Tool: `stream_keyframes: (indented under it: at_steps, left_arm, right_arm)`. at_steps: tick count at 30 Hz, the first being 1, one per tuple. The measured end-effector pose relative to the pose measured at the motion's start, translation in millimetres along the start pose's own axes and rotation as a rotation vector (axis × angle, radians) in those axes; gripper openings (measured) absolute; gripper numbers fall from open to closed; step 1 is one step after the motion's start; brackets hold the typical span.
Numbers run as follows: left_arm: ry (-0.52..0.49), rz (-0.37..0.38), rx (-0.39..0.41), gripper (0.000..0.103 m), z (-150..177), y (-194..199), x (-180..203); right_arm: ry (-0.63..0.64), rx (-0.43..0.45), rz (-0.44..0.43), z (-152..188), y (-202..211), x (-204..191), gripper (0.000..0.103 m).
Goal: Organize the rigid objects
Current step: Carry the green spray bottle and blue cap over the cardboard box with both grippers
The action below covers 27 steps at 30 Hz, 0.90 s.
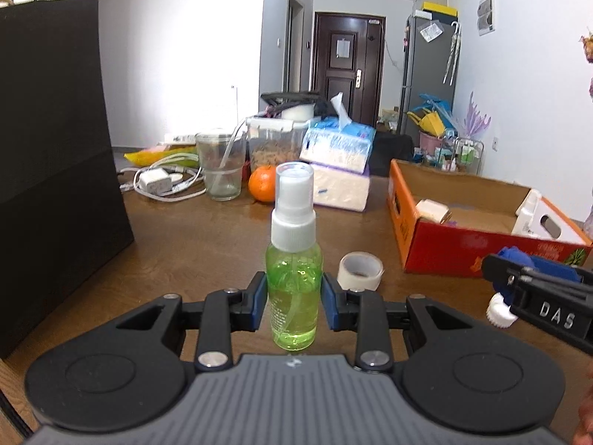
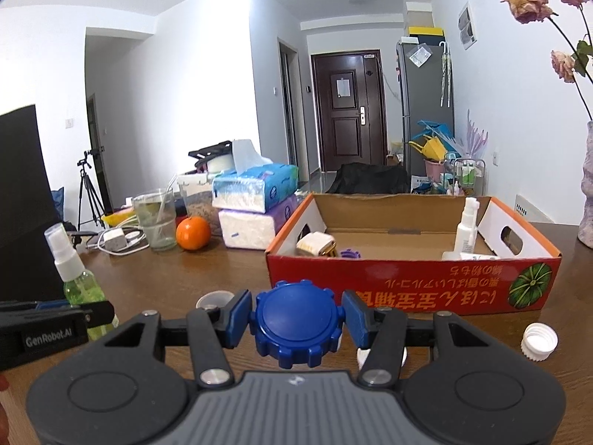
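Tongs loaded, both sides: left tongs (image 1: 294, 296) pinch a green spray bottle (image 1: 294, 289) upright; right tongs (image 2: 296, 320) pinch a blue cap (image 2: 296, 322), short of the box (image 2: 411, 289).
Box already holds a few items; tape roll (image 1: 360, 270) and white cap (image 2: 538, 341) remain on the surface (image 1: 207, 244). Judged partly done.

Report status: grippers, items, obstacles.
Left gripper shut on green spray bottle. Right gripper shut on blue cap. Red box ahead, path clear.

Green spray bottle (image 1: 293, 289) between fingers (image 1: 259, 296)
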<state>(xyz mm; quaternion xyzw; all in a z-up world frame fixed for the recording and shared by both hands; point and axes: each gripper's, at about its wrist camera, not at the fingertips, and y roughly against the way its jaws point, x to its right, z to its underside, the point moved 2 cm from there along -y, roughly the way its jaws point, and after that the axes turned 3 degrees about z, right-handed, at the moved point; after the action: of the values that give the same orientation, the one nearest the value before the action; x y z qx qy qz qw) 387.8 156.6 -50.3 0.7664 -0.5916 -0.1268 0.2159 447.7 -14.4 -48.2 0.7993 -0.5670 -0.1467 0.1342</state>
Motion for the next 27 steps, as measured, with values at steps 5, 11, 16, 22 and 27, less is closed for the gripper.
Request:
stream_keyframes:
  at_steps: [5,11,16,22,27]
  left_arm:
    - [-0.005,0.018,0.025,0.032,-11.2,1.6,16.1]
    - [0.001,0.046,0.035,0.032,-20.3,-1.9,34.9]
    - [-0.001,0.065,0.046,0.032,-27.0,-5.5,49.5]
    - [0.004,0.087,0.061,0.032,-37.1,-10.9,70.1]
    - [0.010,0.106,0.075,0.032,-43.6,-16.2,83.7]
  right_arm:
    - [-0.011,0.020,0.007,-5.9,2.6,12.1,0.053]
    - [-0.033,0.046,0.018,-14.4,5.7,28.2,0.053]
    - [-0.043,0.060,0.033,-19.2,4.2,40.8,0.053]
    - [-0.051,0.078,0.046,-25.4,2.4,54.0,0.053]
    - [-0.057,0.088,0.060,-30.8,0.0,67.5,0.053]
